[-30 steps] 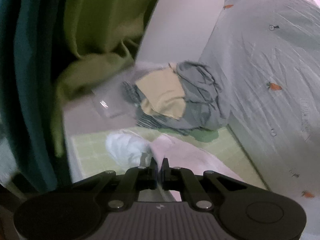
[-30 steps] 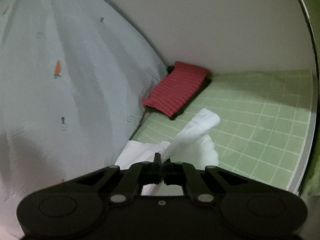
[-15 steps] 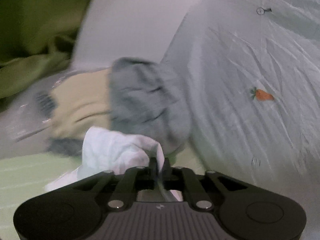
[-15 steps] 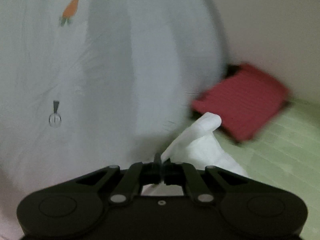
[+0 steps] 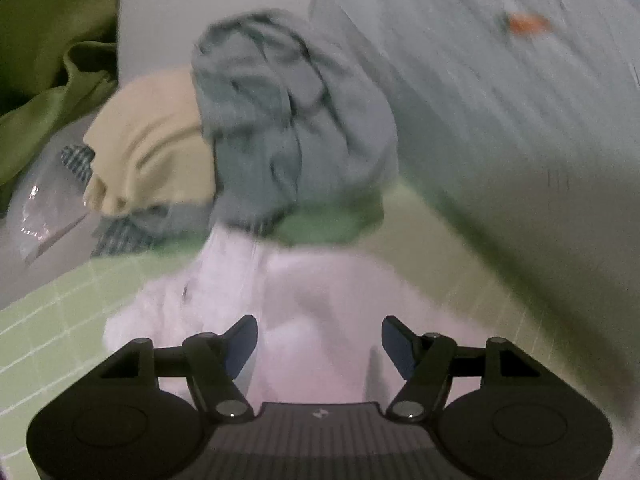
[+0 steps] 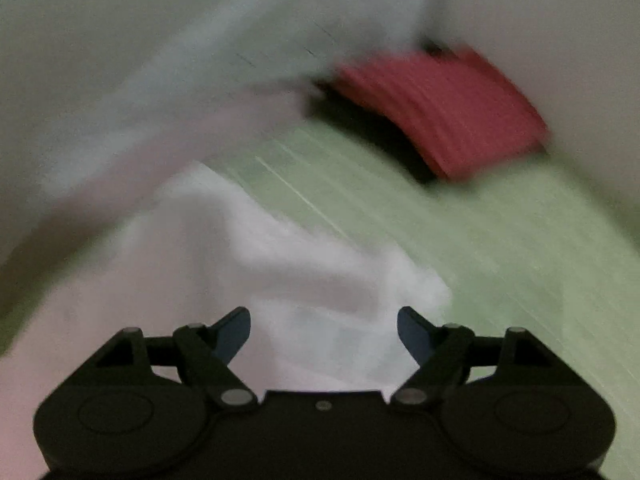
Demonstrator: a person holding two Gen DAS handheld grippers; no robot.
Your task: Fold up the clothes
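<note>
Over at the far left a green curtain (image 5: 36,92) hangs in folds, and a clear plastic bag (image 5: 44,216) lies below it on the mat; next comes a heap of unfolded clothes, a cream garment (image 5: 148,152) draped over something striped (image 5: 78,160), and a grey-blue garment (image 5: 292,120) bunched in a tall crumpled mound against it, with a bit of green cloth (image 5: 332,228) peeping out under its edge. Right in front of that heap the white garment (image 5: 320,300) lies on the pale green gridded mat (image 5: 52,320), soft and rumpled, its near part smooth and faintly pinkish in this light, a seam or folded edge running up its left side toward the pile. The left gripper (image 5: 319,340) hangs just above it, jaws having just been opening and now spread apart, with the cloth lying loose beneath them and nothing pinched. Behind and to the right rises the pale sheet with small carrot prints (image 5: 520,80). Further right, the right gripper (image 6: 324,330) has also just been opening; its jaws stand wide, the same white cloth (image 6: 248,256) lying slack below, lumpy and layered, one corner reaching toward the mat (image 6: 500,240). Beyond it, near the wall, sits a folded red ribbed item (image 6: 444,112), blurred
</note>
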